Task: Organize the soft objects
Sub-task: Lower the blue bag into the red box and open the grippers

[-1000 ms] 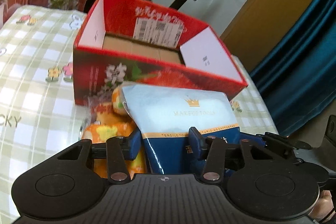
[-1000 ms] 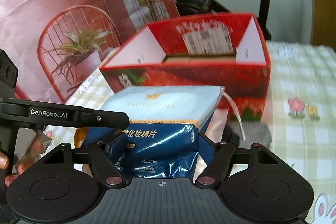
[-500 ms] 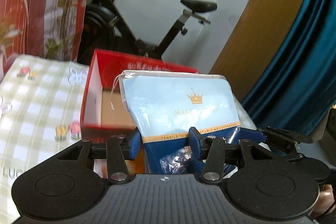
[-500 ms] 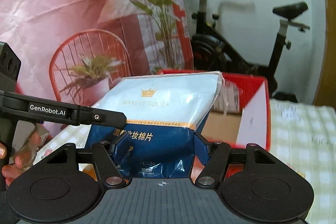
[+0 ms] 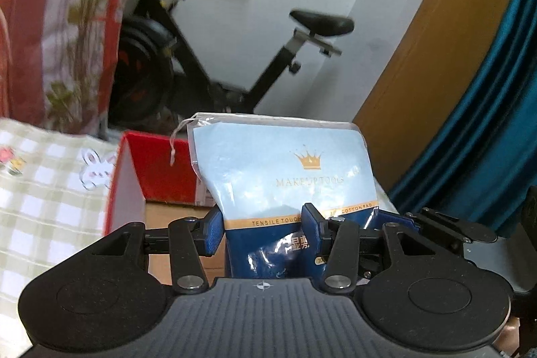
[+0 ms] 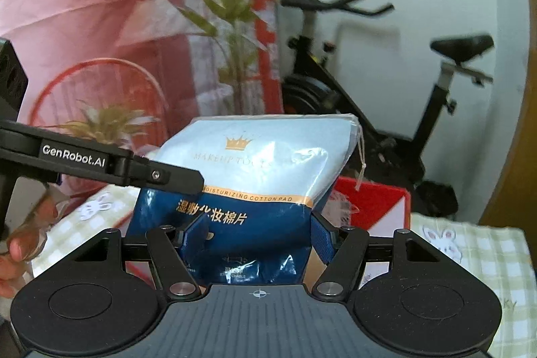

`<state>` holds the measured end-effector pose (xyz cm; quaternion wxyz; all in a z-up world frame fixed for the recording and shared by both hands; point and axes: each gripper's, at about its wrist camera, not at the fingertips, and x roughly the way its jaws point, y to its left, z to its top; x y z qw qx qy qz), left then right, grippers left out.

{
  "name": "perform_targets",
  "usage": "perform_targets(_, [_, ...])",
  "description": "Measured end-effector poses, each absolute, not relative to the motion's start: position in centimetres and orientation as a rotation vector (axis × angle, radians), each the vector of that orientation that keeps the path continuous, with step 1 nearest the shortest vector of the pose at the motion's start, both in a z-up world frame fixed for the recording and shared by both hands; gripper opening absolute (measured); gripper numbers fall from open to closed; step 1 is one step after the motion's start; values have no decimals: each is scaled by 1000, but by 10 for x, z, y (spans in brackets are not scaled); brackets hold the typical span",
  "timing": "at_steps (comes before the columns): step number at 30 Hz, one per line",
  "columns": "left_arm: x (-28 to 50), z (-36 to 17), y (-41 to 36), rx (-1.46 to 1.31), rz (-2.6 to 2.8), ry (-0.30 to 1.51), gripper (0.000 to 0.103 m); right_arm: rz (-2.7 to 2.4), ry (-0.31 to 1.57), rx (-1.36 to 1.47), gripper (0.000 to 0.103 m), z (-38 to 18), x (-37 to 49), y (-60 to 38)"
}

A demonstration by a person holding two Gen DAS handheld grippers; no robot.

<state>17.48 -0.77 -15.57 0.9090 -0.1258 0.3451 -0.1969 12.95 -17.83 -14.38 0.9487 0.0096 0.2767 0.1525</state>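
Both claws are clamped on the same cotton pad bag (image 5: 285,176): left claw (image 5: 261,228) pinching one side, right claw (image 6: 250,239) squeezing the lower blue part. Bag's up in the air over the open red box (image 5: 157,170) on the checkered tabletop (image 5: 43,190), exercise bike (image 5: 208,49) behind.

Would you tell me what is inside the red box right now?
The red box shows only a bare brown cardboard floor at its left side. The pack of cotton pads, held in front, covers the rest.
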Motion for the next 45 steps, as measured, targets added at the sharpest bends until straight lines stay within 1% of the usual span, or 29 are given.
perform_targets(5, [207, -184, -13, -292, -401, 824, 50, 282, 670, 100, 62, -174, 160, -196])
perform_targets(10, [214, -201, -21, -265, -402, 886, 50, 246, 763, 99, 62, -197, 174, -199])
perform_targets(14, [215, -211, -21, -245, -402, 924, 50, 226, 817, 101, 62, -209, 178, -199])
perform_targets(15, [218, -213, -20, -241, -402, 931, 50, 220, 826, 100, 60, -212, 178, -201])
perform_targets(21, [222, -217, -20, -212, -374, 948, 51, 201, 850, 55, 60, -214, 178, -192])
perform_targets(23, [220, -216, -20, -190, -358, 944, 53, 189, 848, 36, 61, -214, 177, -189])
perform_targets(26, [219, -212, -18, -162, -328, 934, 59, 173, 839, 3, 62, -213, 173, -186])
perform_targets(33, [204, -195, -16, -126, -322, 888, 60, 168, 793, -9, 63, -200, 161, -185])
perform_targets(45, [149, -157, -3, -31, -228, 773, 61, 206, 691, -31, 66, -173, 118, -175])
